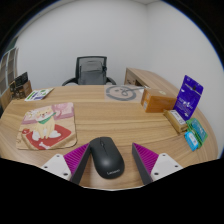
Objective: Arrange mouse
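A black computer mouse (106,158) lies on the wooden table (100,110), between my gripper's fingers. My gripper (112,160) is open. The left magenta pad (80,157) is close against the mouse's side, and a gap shows between the mouse and the right pad (147,156). A mouse mat with a cartoon cat picture (48,126) lies on the table ahead and to the left of the fingers, apart from the mouse.
A cardboard box (157,99), a purple bag (188,96) and small packets (195,137) stand to the right. A round grey disc (122,92) lies farther back. An office chair (92,70) stands behind the table. Papers (38,95) lie at the far left.
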Tool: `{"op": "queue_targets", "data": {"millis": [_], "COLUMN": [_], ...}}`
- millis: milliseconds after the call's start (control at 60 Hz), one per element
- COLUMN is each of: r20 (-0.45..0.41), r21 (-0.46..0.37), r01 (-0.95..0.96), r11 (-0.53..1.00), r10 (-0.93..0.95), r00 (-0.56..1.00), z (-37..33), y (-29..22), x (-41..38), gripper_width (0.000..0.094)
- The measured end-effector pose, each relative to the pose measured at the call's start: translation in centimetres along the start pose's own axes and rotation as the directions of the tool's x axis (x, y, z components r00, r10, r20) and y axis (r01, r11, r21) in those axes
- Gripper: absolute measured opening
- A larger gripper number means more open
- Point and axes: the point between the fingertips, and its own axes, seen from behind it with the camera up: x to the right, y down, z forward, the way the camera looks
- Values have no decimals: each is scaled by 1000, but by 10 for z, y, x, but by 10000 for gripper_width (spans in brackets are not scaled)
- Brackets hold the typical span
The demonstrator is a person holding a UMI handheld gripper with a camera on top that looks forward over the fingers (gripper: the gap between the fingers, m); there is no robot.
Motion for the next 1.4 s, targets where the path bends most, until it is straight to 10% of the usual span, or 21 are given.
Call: {"op": "queue_targets", "data": {"millis": [417, 583, 1000, 1400], "r20": [-37, 3, -12, 47], "r21": [-10, -17, -45, 180], "r01": [-30, -35, 13, -47], "r11": [999, 999, 999, 983], "r10": [30, 35, -13, 39], "r00": [999, 999, 1000, 998], "z": [17, 16, 12, -70], "y": [-7, -4, -6, -201], "x": [15, 1, 6, -44], "gripper_width": [855, 500, 345, 345]}}
